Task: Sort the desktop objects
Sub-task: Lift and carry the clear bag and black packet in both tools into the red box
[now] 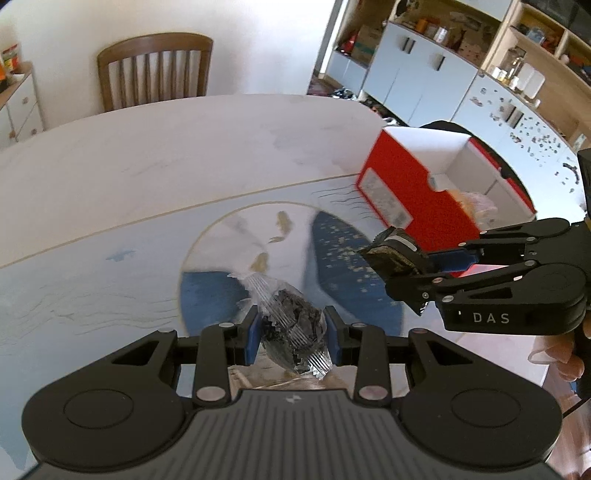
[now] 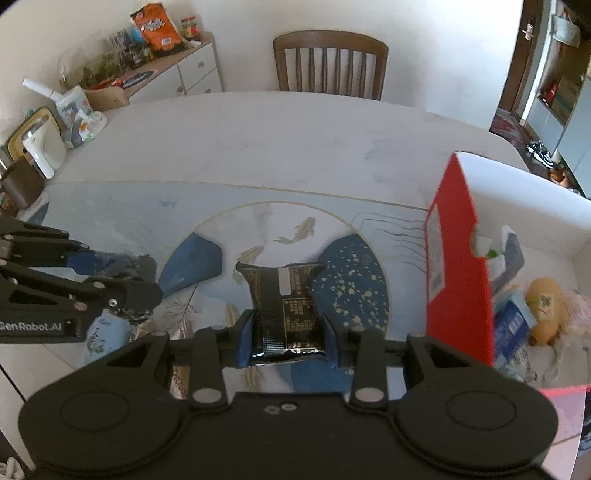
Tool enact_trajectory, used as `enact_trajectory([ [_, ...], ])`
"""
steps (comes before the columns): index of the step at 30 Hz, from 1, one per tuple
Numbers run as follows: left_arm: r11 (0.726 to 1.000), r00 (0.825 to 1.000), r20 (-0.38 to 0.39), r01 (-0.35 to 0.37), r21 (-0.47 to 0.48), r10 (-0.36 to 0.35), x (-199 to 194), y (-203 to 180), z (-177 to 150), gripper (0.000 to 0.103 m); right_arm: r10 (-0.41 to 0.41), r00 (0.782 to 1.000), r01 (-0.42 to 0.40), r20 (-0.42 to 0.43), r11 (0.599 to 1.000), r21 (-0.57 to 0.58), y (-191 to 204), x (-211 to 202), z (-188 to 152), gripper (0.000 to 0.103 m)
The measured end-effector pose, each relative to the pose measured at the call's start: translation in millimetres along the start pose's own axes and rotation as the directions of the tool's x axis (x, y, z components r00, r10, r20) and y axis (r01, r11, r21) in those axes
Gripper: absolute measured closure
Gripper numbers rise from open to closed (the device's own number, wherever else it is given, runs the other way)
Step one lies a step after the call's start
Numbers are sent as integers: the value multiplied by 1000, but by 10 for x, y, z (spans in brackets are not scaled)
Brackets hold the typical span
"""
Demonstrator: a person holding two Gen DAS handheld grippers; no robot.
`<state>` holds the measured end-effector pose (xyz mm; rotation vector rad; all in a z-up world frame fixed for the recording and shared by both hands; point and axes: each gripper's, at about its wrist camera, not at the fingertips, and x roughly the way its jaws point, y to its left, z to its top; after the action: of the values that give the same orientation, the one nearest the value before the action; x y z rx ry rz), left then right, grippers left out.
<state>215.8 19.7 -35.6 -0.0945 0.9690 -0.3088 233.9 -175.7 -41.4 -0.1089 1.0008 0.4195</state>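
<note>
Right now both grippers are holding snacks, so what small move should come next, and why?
Probably carry the right gripper sideways over the red box and drop its black packet there. The box stands open beside it and already holds other items, while the left gripper, gripping a clear-wrapped snack, sits farther away.

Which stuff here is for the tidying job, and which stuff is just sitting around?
For the job:
- clear-wrapped dark snack in the left gripper
- black snack packet in the right gripper
- red box, already holding a few things

Just sitting around:
- wooden chair
- orange bag on the side cabinet
- wall shelves
</note>
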Motion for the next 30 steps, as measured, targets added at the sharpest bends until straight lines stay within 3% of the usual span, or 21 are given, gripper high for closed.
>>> enact_trajectory([
  [30, 972, 986, -1, 163, 168, -166, 143, -1200, 404, 69, -63, 997, 59, 37, 994, 96, -905, -879, -323, 67],
])
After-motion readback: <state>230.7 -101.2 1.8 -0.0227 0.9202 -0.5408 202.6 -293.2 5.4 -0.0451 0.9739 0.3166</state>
